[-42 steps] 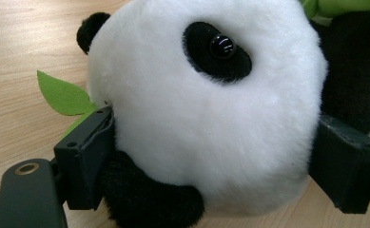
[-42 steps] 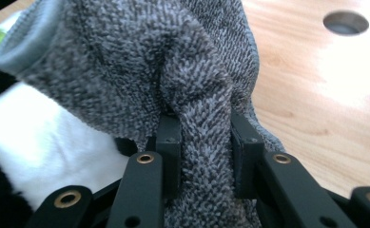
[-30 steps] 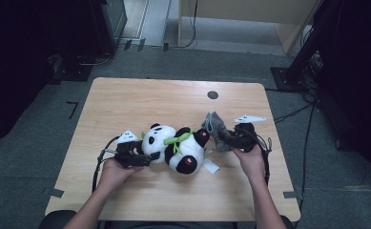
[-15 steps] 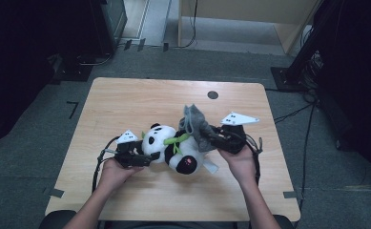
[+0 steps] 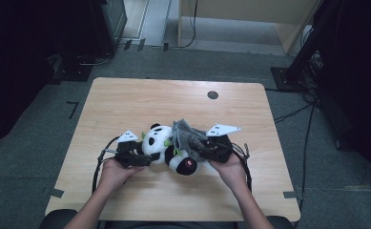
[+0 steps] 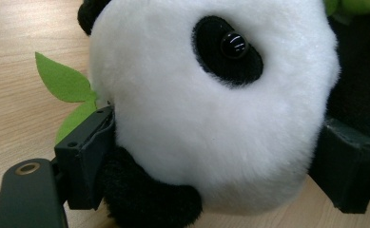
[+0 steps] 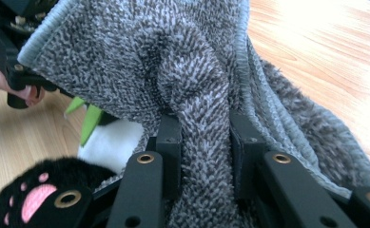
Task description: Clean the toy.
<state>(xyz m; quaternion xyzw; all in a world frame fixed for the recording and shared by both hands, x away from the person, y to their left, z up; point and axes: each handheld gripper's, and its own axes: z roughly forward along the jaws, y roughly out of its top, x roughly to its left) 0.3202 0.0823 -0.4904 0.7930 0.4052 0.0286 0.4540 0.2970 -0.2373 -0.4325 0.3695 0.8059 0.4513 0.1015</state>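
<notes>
Your left gripper (image 5: 142,157) clamps the black-and-white plush panda's (image 5: 166,148) head on the light wooden table (image 5: 126,100), your right gripper (image 5: 203,149) pinches the grey terry cloth (image 5: 185,136) draped over its body, both hands low, facing inward.

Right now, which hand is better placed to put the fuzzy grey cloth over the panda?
Probably the right gripper: its jaws pinch the grey cloth just above the panda. The left gripper is busy clamping the panda's head.

One plush panda (image 5: 166,150) lying on one wooden desk (image 5: 126,102), one grey towel (image 5: 185,136) draping over it, two green felt leaves (image 6: 66,90) poking out, two hand-held grippers working, left (image 5: 142,158) and right (image 5: 197,150), two hands holding them.
</notes>
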